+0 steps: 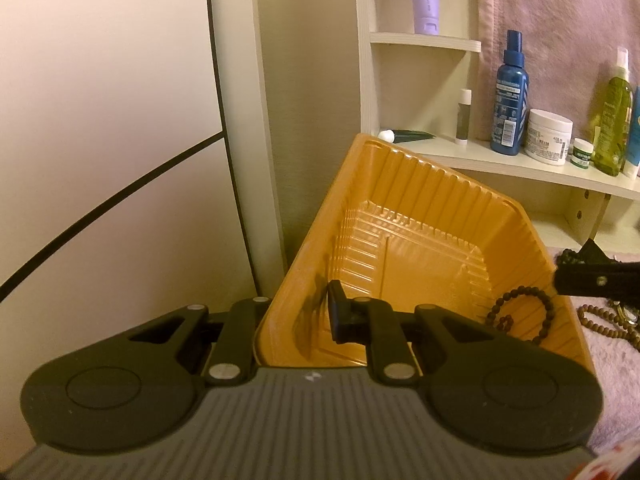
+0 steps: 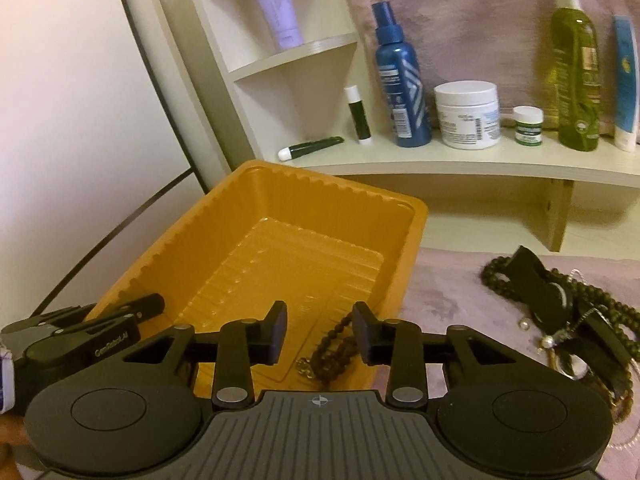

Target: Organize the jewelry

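An orange ribbed plastic tray (image 1: 404,172) stands tilted on the lilac cloth. My left gripper (image 1: 298,312) is shut on its near left wall, one finger inside and one outside; the right wrist view shows the same left gripper (image 2: 132,312) at the tray's (image 2: 320,188) left rim. A dark beaded bracelet (image 2: 332,348) lies on the tray floor at the near right corner, and the left wrist view shows this bracelet (image 1: 520,312) too. My right gripper (image 2: 320,328) hovers just above it, open, with its pads clear of the beads. One right fingertip (image 1: 592,284) reaches in over the rim.
A pile of bead strings, pearls and a black piece (image 2: 560,312) lies on the cloth (image 2: 448,292) right of the tray. Behind it a cream shelf (image 2: 440,160) carries a blue spray bottle (image 2: 400,80), a white jar (image 2: 466,116), a green bottle (image 2: 576,76) and tubes. A white panel (image 1: 100,120) rises on the left.
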`<action>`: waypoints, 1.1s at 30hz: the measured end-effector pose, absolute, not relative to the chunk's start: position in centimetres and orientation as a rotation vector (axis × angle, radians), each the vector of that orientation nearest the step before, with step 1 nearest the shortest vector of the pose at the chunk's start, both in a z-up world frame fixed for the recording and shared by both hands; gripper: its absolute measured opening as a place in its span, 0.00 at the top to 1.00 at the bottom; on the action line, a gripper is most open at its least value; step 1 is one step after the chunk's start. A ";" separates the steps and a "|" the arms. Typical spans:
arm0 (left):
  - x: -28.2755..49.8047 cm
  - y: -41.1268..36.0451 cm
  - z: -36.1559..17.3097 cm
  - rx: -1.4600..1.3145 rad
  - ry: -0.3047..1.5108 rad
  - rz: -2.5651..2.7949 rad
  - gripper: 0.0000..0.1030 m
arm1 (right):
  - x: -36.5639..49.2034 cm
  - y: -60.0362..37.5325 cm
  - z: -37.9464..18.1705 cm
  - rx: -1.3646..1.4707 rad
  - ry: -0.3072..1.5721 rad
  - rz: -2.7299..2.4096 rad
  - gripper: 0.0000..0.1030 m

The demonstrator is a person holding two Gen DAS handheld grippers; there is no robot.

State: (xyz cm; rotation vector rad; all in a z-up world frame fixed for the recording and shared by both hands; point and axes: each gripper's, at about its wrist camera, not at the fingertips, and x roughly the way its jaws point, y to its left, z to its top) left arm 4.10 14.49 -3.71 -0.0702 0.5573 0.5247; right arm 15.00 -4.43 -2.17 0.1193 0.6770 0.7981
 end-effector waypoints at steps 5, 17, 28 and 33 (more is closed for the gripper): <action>4.2 14.5 -3.6 -0.068 0.558 0.522 0.85 | 14.1 -7.5 -2.5 0.123 0.679 0.758 0.64; 4.3 14.6 -3.8 -0.065 0.560 0.523 0.84 | 14.3 -17.4 -4.7 0.102 0.707 0.494 0.64; 4.4 14.5 -3.8 -0.058 0.563 0.526 0.84 | 16.3 -18.5 -6.9 0.024 0.714 0.437 0.64; 4.4 14.5 -3.8 -0.058 0.563 0.526 0.84 | 17.1 -17.6 -7.4 0.013 0.709 0.437 0.64</action>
